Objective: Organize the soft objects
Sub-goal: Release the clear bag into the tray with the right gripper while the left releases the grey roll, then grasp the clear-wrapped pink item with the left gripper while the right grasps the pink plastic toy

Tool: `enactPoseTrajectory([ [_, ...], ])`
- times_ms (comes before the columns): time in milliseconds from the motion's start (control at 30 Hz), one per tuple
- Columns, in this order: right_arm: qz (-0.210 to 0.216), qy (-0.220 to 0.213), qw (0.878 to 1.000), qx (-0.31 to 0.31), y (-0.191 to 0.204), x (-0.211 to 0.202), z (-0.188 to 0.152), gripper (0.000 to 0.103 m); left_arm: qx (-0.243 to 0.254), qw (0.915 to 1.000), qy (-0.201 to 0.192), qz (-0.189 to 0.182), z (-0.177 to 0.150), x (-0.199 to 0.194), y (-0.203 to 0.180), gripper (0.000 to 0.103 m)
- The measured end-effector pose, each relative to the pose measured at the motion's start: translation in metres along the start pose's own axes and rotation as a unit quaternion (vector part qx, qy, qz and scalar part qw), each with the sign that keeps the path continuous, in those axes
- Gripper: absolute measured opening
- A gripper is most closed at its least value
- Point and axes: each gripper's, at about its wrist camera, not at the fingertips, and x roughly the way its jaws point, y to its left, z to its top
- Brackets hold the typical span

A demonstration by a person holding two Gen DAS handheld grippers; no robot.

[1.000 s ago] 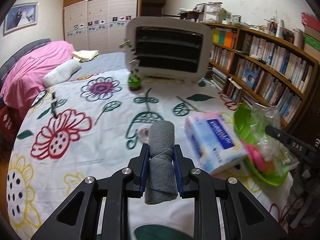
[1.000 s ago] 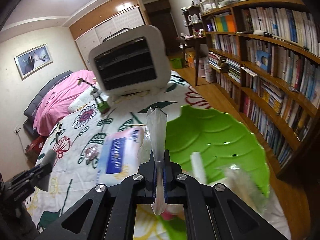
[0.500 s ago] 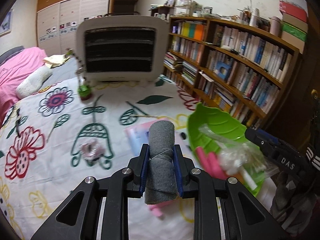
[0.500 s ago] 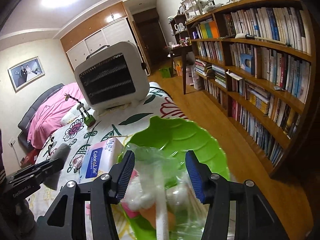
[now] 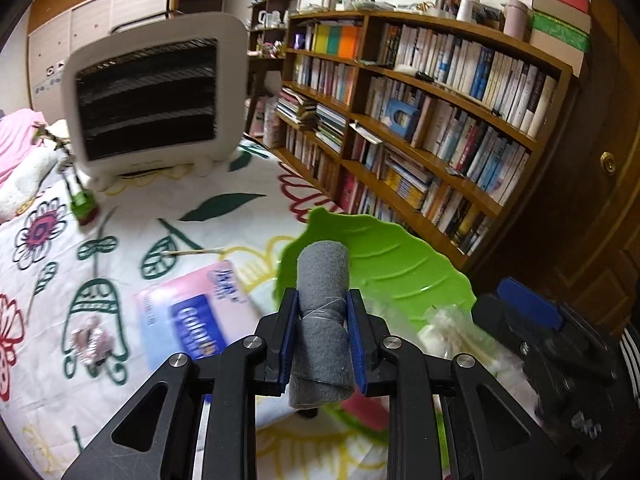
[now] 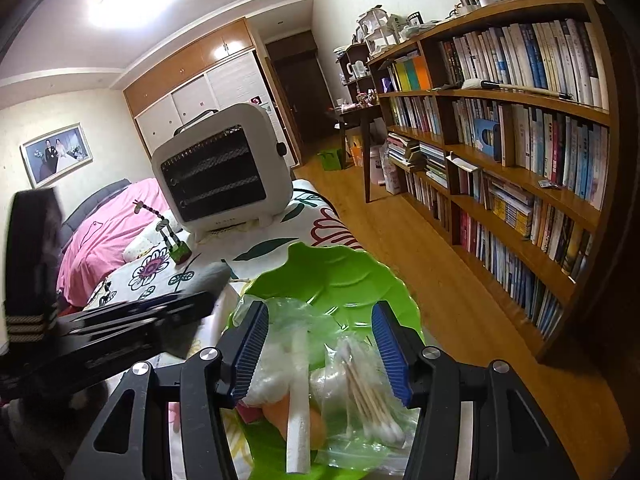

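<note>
Felt, grey and rolled into a tube [image 5: 323, 316], stands upright between the blue pads of the left gripper [image 5: 322, 334], which is clamped narrow on it, in front of the near rim of a green leaf-shaped tray [image 5: 396, 264]. To the left of the tray a pink and blue tissue pack [image 5: 192, 316] lies on the flowered bedspread [image 5: 52, 280], with a white electric heater [image 5: 154, 94] at the far end and a bookcase [image 5: 440, 120] along the right wall. The right gripper [image 6: 320, 348] hangs with its jaws wide apart and holding nothing, over the near part of the tray [image 6: 332, 276]. Under it in the tray lie a clear plastic bag of cotton swabs [image 6: 370, 400], cotton balls [image 6: 268, 384] and a white stick [image 6: 298, 408].
</note>
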Motion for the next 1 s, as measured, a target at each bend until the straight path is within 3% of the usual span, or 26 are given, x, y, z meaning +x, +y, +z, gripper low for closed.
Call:
enactPoseTrajectory([
  [133,0.0,0.001,1.0,0.006,-0.005,0.001,0.0,0.057,0.013,0.9996,0.021,-0.012,0.003,0.018,-0.009,0.03],
  [267,-0.001,0.002,1.0,0.014,-0.01,0.0,-0.003,0.058,0.011,0.9996,0.022,-0.011,0.001,0.016,-0.004,0.05],
  [633,0.021,0.002,1.0,0.003,0.008,-0.007,-0.01,0.058,-0.042,0.9983,-0.017,0.037,0.004,-0.016,0.05,0.057],
  [1000,0.08,0.036,0.995,-0.05,0.058,-0.008,-0.036,0.058,-0.084,0.9925,-0.035,0.082,-0.01,-0.043,0.102,0.062],
])
